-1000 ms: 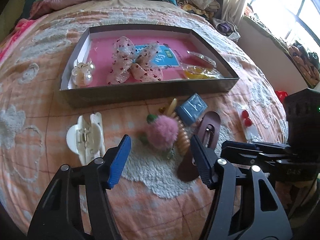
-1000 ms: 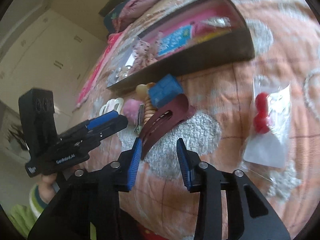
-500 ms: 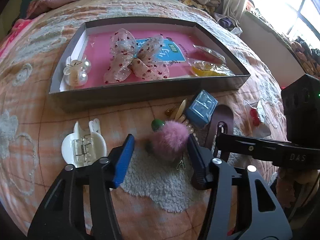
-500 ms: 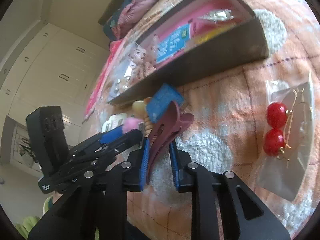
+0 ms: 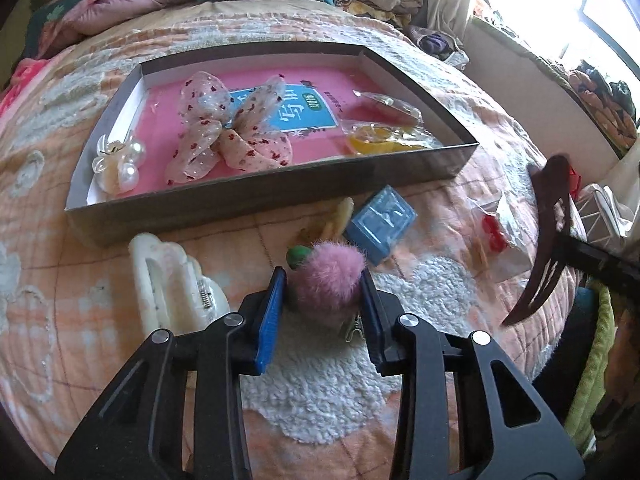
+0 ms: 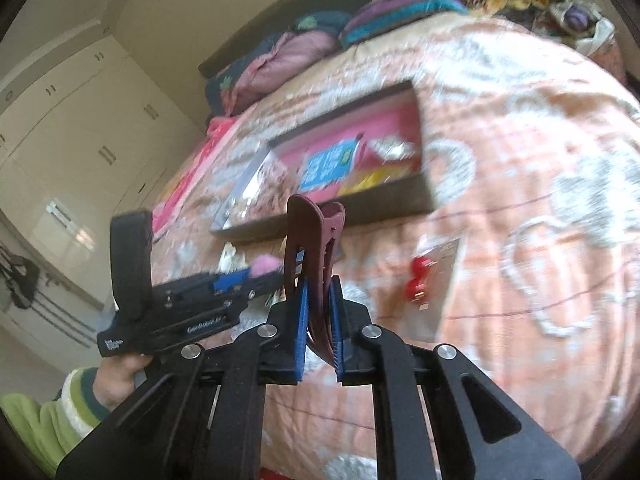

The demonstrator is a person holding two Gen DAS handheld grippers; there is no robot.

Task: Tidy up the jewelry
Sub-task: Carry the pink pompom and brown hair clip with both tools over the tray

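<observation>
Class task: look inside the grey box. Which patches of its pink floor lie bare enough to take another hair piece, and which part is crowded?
In the grey box, bare pink floor shows between the pearl clip and the sheer bow, and along the far wall behind the blue card. The right end is crowded with clear packets.

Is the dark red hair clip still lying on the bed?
No, the hair clip is pinched upright in the right claw, lifted clear of the bed.
</observation>
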